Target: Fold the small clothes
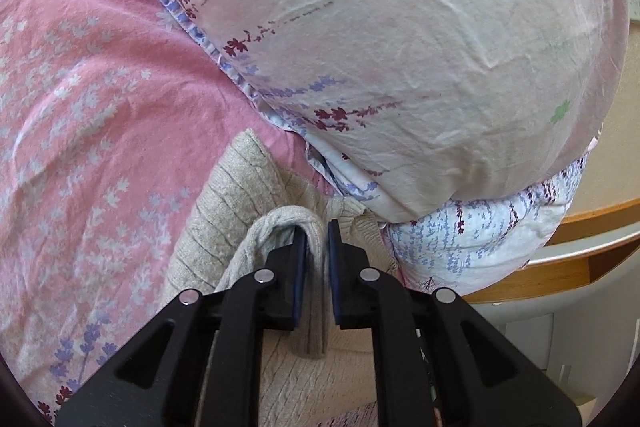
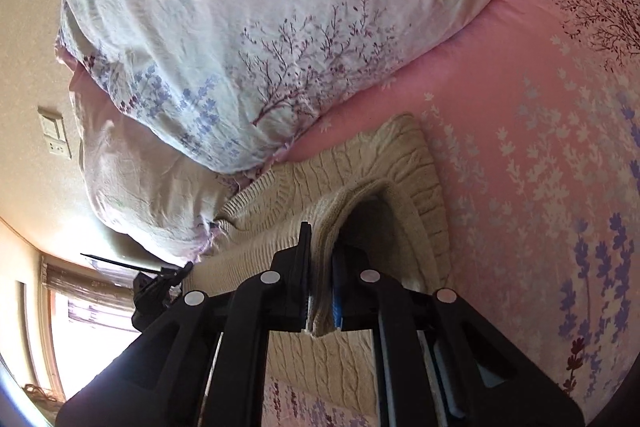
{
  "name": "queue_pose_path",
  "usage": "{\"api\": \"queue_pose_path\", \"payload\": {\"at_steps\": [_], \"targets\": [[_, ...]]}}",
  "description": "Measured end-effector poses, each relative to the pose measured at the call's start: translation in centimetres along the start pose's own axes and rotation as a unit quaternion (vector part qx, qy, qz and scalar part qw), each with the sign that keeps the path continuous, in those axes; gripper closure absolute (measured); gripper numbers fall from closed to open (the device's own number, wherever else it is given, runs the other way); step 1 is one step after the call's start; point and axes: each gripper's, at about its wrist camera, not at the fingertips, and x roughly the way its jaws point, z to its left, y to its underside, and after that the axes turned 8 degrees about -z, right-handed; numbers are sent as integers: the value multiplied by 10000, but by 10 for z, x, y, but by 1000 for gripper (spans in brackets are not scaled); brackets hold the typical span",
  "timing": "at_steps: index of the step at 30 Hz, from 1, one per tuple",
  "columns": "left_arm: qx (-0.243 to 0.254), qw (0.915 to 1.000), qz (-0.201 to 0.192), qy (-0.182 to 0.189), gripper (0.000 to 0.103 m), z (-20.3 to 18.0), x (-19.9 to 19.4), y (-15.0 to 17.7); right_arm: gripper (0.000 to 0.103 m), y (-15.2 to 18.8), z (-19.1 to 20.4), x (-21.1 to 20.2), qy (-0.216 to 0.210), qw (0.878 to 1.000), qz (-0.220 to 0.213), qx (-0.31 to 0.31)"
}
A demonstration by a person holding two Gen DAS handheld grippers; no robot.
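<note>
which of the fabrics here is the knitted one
The beige sweater pinched in both tools; the pink bedsheet and white floral pillow are smooth printed cloth.

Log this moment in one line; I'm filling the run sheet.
left gripper: shut on sweater | right gripper: shut on sweater | sweater on bed sheet

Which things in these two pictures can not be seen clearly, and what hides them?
- Beige knit garment: lower part hidden behind the left gripper, left wrist view.
- Its pinched fold: covered by the right gripper fingers, right wrist view.
- Wooden furniture: cut by the edge, behind the white quilt.
</note>
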Motion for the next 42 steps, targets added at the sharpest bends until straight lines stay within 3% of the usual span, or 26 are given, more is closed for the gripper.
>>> {"api": "queue_pose_path", "payload": {"at_steps": [3, 5, 6, 10, 13, 16, 20, 25, 26, 28, 33, 42], "targets": [[-774, 9963, -354, 149, 93, 16, -1, -7, 93, -14, -19, 7, -165, 9939, -510, 960], [-1110, 9919, -610, 133, 86, 24, -3, -10, 77, -16, -26, 21, -10, 9920, -406, 1193], [-1166, 9911, -635, 100, 82, 25, -3, -11, 60, -15, -26, 27, 49, 9924, -370, 1172], [-870, 9941, -648, -13, 67, 20, -14, -13, 39, -11, -10, 27, 68, 9957, -425, 817], [-336, 9974, -595, -230, 65, 13, -24, -10, 38, -8, -1, 10, 312, 9963, -639, 483], [587, 9950, -462, -661, 65, 1, -33, 1, 38, 3, 7, -13, 848, 9930, -793, -235], [1752, 9766, -262, -1216, 65, -10, -39, 27, 45, 28, 1, -33, 1289, 9874, -579, -707], [2564, 9549, -74, -1496, 65, -13, -41, 56, 49, 59, -9, -44, 1525, 9834, -293, -936], [2669, 9514, -39, -1539, 65, -12, -40, 61, 54, 65, -10, -43, 1571, 9823, -209, -1004], [2790, 9464, 42, -1625, 68, -7, -39, 68, 85, 73, -9, -37, 1738, 9779, -63, -1161], [2705, 9511, 106, -1484, 95, 2, -41, 71, 92, 82, 10, -49, 1740, 9721, -390, -1521], [2594, 9613, 56, -930, 96, -1, -72, 67, 95, 99, 26, -68, 1729, 9669, -586, -1782]]}}
